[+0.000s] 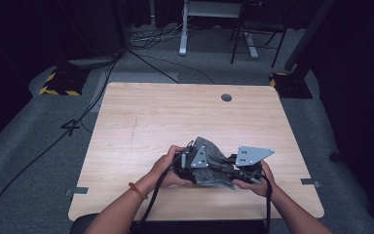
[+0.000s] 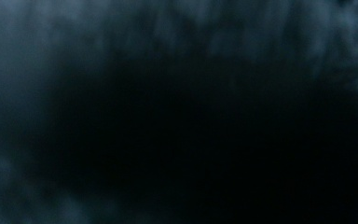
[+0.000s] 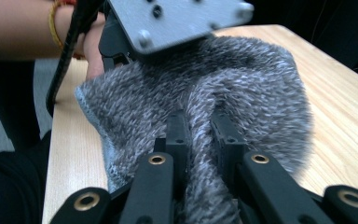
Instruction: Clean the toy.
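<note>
The far half of the table (image 1: 185, 109) toward 12 o'clock is left open — only a round grommet (image 1: 226, 97) is set there. The near edge is crowded by a grey cloth (image 1: 209, 151) — both grippers are pressed against it.

High view overlooks table (image 1: 141, 122); right gripper view close, level.

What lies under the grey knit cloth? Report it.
The grey knit cloth rests on the wooden table, with a fold pinched in the right hand-held gripper. The left hand-held gripper reaches beneath it; its jaws are covered.
</note>
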`<act>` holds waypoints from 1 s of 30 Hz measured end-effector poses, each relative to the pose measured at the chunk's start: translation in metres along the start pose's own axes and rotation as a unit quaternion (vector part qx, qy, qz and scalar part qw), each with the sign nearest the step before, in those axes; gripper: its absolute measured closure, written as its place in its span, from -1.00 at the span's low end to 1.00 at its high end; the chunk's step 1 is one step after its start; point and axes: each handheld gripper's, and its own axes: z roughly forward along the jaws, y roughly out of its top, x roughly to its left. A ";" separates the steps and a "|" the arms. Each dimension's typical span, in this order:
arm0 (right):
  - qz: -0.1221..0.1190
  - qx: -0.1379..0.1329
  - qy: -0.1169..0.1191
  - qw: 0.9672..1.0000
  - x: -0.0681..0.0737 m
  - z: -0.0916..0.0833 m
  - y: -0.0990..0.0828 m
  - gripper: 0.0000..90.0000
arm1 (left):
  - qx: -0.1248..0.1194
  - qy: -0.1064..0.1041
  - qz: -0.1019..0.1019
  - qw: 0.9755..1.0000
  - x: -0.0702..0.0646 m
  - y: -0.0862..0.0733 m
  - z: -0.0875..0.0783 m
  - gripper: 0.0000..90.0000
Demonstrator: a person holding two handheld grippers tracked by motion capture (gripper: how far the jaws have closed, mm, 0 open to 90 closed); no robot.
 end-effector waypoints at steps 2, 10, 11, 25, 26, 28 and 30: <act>-0.006 0.008 -0.004 1.000 0.001 0.003 0.001 0.77 | 0.001 0.001 -0.005 1.000 0.001 -0.002 -0.001 -0.27; 0.019 0.042 -0.069 0.997 -0.020 -0.006 -0.017 0.77 | -0.020 -0.008 -0.012 1.000 0.004 -0.005 -0.010 -0.26; 0.030 0.050 -0.073 0.996 -0.026 -0.006 -0.025 0.77 | -0.029 -0.010 -0.016 0.999 0.005 -0.004 -0.012 -0.26; 0.060 0.009 -0.017 0.998 -0.021 -0.001 -0.027 0.77 | -0.052 -0.023 -0.020 0.998 0.007 -0.007 -0.015 -0.28; 0.061 0.006 -0.016 0.998 -0.021 -0.002 -0.027 0.77 | -0.050 -0.023 -0.019 0.998 0.007 -0.007 -0.015 -0.29; 0.062 -0.002 -0.013 0.998 -0.021 -0.003 -0.027 0.77 | -0.044 -0.026 -0.022 0.998 0.007 -0.008 -0.013 -0.30; 0.064 -0.006 -0.008 0.998 -0.020 -0.004 -0.027 0.77 | -0.030 -0.020 -0.019 0.999 0.007 -0.007 -0.011 -0.31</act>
